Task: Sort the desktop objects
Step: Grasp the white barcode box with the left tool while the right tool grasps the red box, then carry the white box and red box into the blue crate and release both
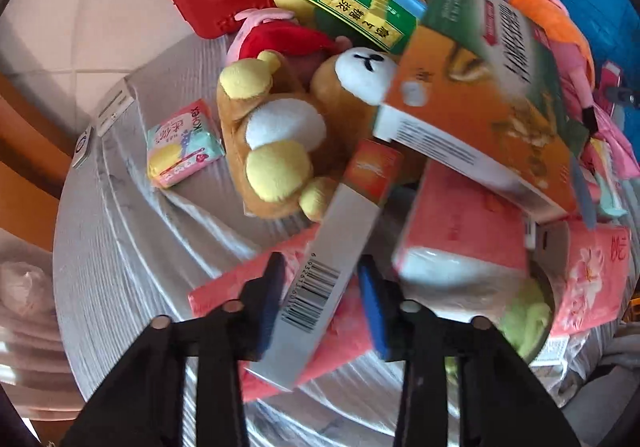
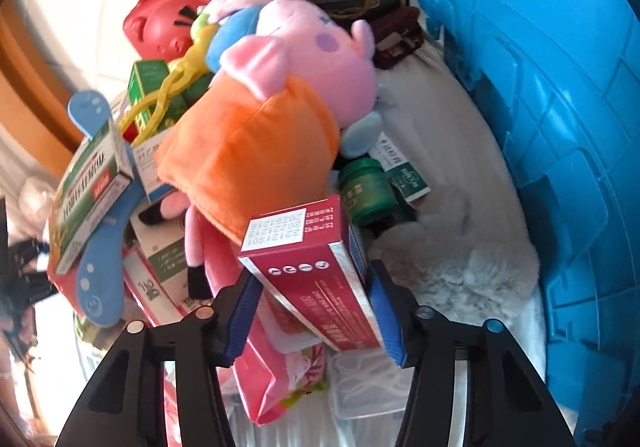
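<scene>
Left wrist view shows my left gripper with its fingers clamped on a slim grey carton, barcode side up, which leans out of the heap on the desk over a pink tissue pack. Beyond it lie a bear plush, an orange box, a green box and a small pad packet off to one side.

Right wrist view has my right gripper low over a red carton; the fingers flank it closely, the right one touching, while on the left I cannot tell whether the pad presses. A pig plush sits just behind it, and the blue bin rises at the right.

I judge this the pick-up step: both hands taking a carton at once, nothing sorted yet. Next I must firm up the right grip, then lift each carton straight out so the leaning boxes and plush do not slide, and carry them towards the bin.
</scene>
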A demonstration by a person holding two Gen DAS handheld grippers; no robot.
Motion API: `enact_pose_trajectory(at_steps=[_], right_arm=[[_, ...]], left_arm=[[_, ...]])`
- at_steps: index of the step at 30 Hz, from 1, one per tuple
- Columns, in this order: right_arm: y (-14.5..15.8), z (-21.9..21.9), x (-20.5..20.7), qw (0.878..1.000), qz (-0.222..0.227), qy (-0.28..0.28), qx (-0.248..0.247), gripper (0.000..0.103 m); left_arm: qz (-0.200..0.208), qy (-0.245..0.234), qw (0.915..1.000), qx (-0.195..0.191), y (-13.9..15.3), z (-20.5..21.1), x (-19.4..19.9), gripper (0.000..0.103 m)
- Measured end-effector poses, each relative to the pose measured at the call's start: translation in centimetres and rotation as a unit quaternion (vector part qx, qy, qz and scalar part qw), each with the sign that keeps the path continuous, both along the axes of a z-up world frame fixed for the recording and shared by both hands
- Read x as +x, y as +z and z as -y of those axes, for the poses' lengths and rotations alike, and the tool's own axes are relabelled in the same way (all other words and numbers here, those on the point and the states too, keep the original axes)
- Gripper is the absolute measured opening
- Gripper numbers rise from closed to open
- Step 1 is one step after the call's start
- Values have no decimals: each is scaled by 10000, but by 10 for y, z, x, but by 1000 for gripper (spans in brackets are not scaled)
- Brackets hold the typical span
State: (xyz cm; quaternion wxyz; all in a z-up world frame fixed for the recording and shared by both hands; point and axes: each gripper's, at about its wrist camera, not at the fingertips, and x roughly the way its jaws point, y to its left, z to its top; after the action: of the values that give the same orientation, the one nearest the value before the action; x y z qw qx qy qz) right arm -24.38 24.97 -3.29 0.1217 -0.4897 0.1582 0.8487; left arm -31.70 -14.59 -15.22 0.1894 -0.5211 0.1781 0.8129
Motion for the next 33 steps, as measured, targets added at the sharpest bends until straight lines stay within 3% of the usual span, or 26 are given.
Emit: enact_pose_trajectory(at_steps=[4,6,12,16,21,26,33], right_arm=[[21,2,10,9993,-353,-70,18,51],[33,4,14,9986,-533,-54,56,51],[63,9,18,9957,-915,22,140,48],[84,13,22,9932,-1149,113,167,47],[123,14,36,9872,-1542,200,362,46],[172,5,62,9772,-2031,216,573,46],[241,-32,109,9600,-2682,142,796,46]], left_arm=[[294,587,9975,281,8,21,18,31],[302,908,9950,290,11,32,27,22],[50,1565,9870,367,17,55,41,22],[-354,1726,9830,515,45,58,47,22],[-982,1706,9780,686,95,35,64,22],[-1374,1379,9769,887,139,-9,80,22],[-1934,565,9695,1394,214,-126,106,22]])
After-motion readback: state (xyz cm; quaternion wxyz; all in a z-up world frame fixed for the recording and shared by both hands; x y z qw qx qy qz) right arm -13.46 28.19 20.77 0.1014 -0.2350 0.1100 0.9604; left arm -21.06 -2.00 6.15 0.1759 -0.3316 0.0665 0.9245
